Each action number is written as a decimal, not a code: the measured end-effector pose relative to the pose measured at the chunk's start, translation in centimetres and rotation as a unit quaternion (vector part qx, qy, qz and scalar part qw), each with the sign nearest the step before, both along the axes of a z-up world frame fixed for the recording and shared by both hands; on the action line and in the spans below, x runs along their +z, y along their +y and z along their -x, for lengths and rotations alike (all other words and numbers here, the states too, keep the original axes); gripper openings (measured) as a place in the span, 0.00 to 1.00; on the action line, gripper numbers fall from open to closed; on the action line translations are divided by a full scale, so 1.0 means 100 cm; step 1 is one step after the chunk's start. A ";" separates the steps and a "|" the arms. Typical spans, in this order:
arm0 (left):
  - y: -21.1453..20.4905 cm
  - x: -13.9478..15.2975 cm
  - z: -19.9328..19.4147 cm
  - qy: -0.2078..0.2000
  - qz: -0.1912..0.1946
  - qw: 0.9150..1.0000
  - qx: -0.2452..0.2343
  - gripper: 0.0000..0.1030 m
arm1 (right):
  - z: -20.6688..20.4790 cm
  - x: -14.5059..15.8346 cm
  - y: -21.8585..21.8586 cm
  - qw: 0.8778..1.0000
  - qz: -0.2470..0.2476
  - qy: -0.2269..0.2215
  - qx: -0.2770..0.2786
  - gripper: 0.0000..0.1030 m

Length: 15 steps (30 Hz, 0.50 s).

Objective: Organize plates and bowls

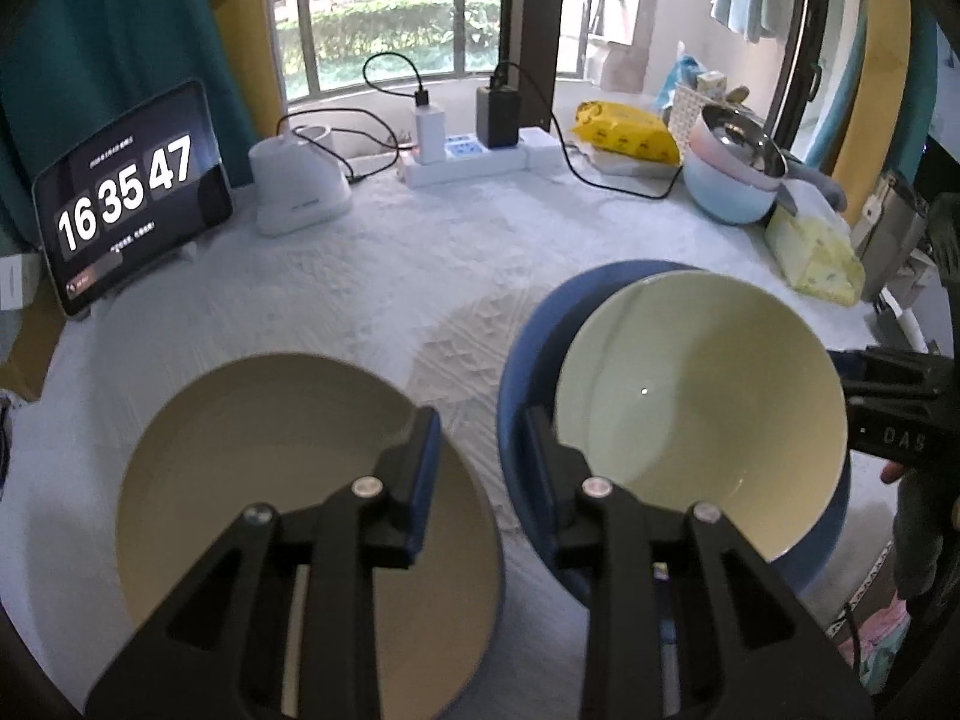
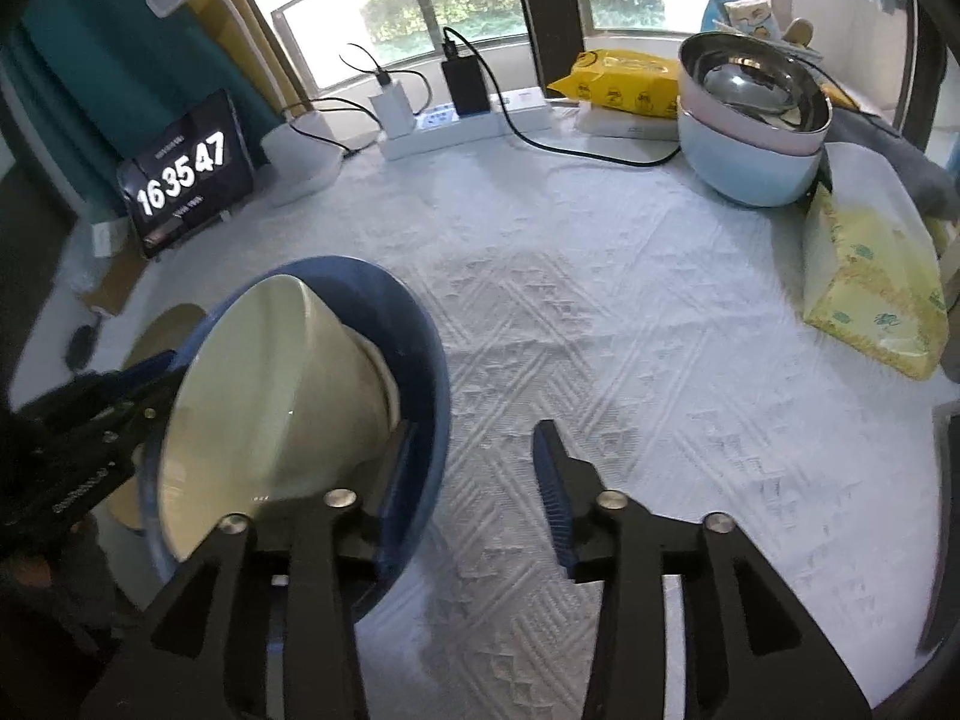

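Note:
A pale cream bowl (image 1: 690, 408) (image 2: 258, 390) lies tilted inside a larger blue bowl (image 1: 528, 348) (image 2: 384, 300) on the white tablecloth. A beige plate (image 1: 270, 450) (image 2: 168, 324) lies flat to its left. My left gripper (image 1: 480, 450) (image 2: 159, 378) hovers open between the two, one finger over the plate's edge and the other at the blue bowl's left rim, pinching nothing. My right gripper (image 2: 474, 456) (image 1: 846, 381) is open and straddles the blue bowl's right rim: its left finger is inside the wall, its right finger well clear outside.
At the back stand a tablet clock (image 1: 126, 192), a white device (image 1: 300, 186), a power strip with chargers (image 1: 462, 156) and a yellow wipes pack (image 1: 624, 132). Stacked steel, pink and light-blue bowls (image 2: 750, 138) and a yellow tissue pack (image 2: 876, 288) sit at right.

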<state>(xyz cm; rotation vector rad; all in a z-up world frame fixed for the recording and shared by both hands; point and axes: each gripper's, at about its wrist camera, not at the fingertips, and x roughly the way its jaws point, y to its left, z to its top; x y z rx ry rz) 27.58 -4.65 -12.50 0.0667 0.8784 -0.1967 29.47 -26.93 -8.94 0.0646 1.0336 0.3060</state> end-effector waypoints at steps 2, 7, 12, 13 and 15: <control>0.000 0.000 -0.001 -0.005 0.001 1.000 -0.002 0.29 | 0.000 -0.002 -0.001 1.000 -0.005 0.000 -0.003 0.46; -0.003 0.001 -0.003 -0.014 -0.011 1.000 -0.009 0.29 | -0.001 -0.007 -0.010 1.000 -0.019 0.001 -0.019 0.59; -0.004 0.001 -0.005 -0.012 -0.012 1.000 -0.012 0.29 | -0.001 -0.010 -0.016 0.999 -0.031 0.001 -0.032 0.65; -0.001 0.001 -0.005 -0.007 -0.005 1.000 -0.013 0.29 | -0.001 -0.011 -0.016 0.999 -0.032 0.000 -0.033 0.65; 0.002 0.000 -0.006 0.001 0.006 1.000 -0.017 0.29 | -0.001 -0.011 -0.016 0.999 -0.035 0.001 -0.037 0.65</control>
